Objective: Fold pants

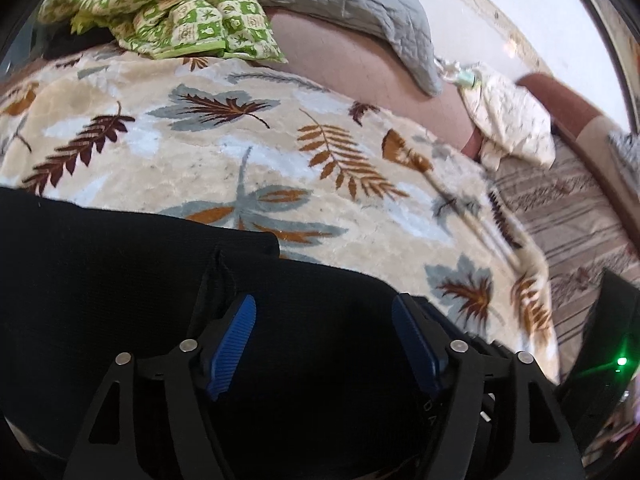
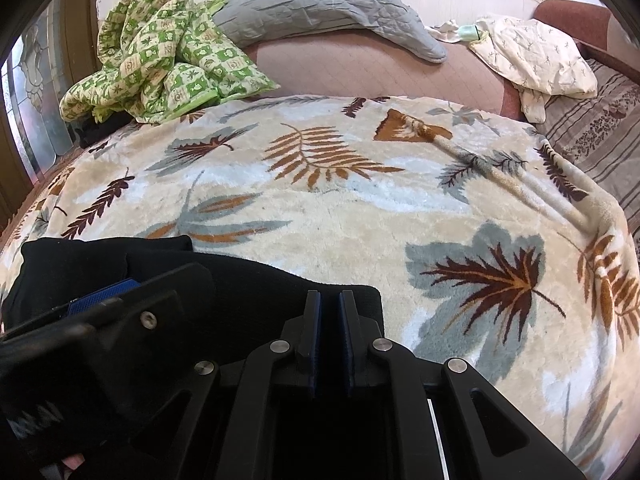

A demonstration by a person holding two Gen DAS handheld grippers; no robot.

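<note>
Pants (image 1: 120, 248), black and of a soft knit, lie on the leaf-patterned blanket (image 1: 224, 160) at its near edge, directly under both tools. From the left wrist view I read at least two layers, with one upper edge ending in a rounded corner above the fingers.

Left gripper (image 1: 324, 344): jaws spread wide, blue pads (image 1: 232, 340) clear of the cloth, nothing pinched; the fabric lies below the gap.

Right gripper (image 2: 330, 336): jaws nearly pressed together over the right-hand corner of the pants (image 2: 280, 280). I cannot tell whether a thin fold of black fabric is caught between the pads.

Handling assessment: I judge the garment light, limp and non-slippery against the plush pile. It will sag and drag, not slide, so I expect each lift to need support at two points.

Recommended grip points: the outer edges of the folded stack, taking all layers together near the corners. A pinch mid-panel would likely raise only the top layer.
</note>
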